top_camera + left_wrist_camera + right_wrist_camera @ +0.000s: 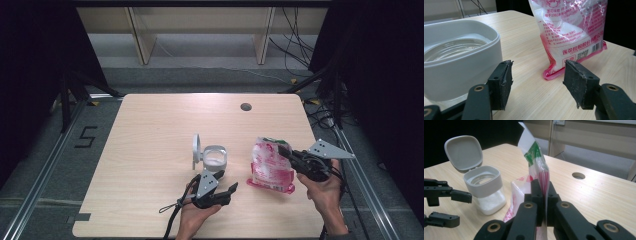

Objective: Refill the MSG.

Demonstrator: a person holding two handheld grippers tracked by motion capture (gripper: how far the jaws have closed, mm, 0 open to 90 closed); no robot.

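Note:
A pink and clear bag of white powder (271,165) stands on the wooden table (165,120), its base on the wood. My right gripper (287,150) is shut on the bag's upper edge; in the right gripper view the jaws (543,195) pinch the thin film of the bag (537,165). To the bag's left stands a small white jar (215,157) with white powder in it and its hinged lid (197,150) flipped up. My left gripper (227,181) is open just in front of the jar, nothing between its fingers (540,82). The jar (459,62) and the bag (571,32) lie beyond it.
A round cable hole (245,106) sits near the table's far edge. Wooden shelving (200,30) stands on the floor beyond the table. Cables (175,210) trail from the left gripper toward the front edge.

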